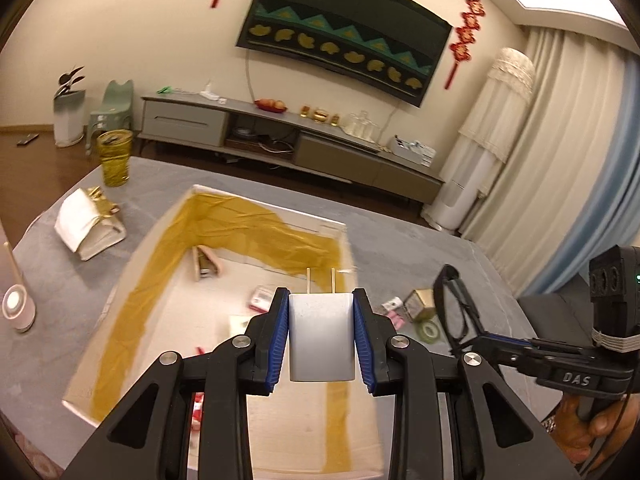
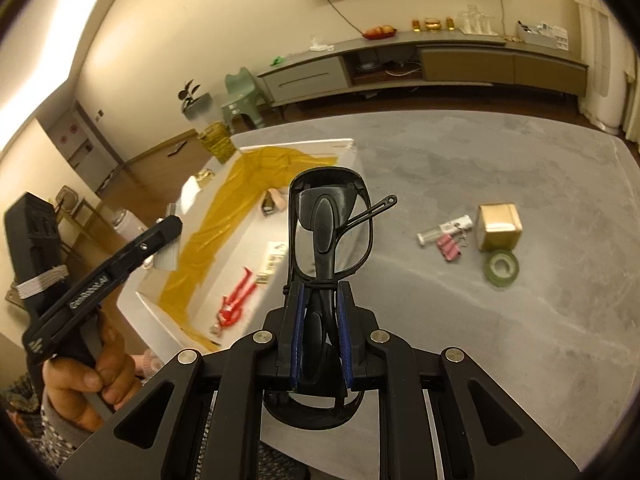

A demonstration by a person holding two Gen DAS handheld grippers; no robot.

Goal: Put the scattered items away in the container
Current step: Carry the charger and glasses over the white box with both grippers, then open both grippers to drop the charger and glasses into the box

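The open cardboard box [image 1: 120,292] is kept under the left gripper [image 1: 321,336], clenched on a white charger [image 1: 321,340] for a straight drop, while black glasses [image 2: 328,232], pinched in the right gripper [image 2: 320,340], are held beside the box.

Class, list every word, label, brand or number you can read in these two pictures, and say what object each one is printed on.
"DAS": raised letters on the body of the right tongs, seen from the left wrist view.
Raised lettering on the left tongs: too blurred to read.
Printed card in the box: too small to read.
White labelled tube on the table: too small to read.
Nothing legible on the white charger.
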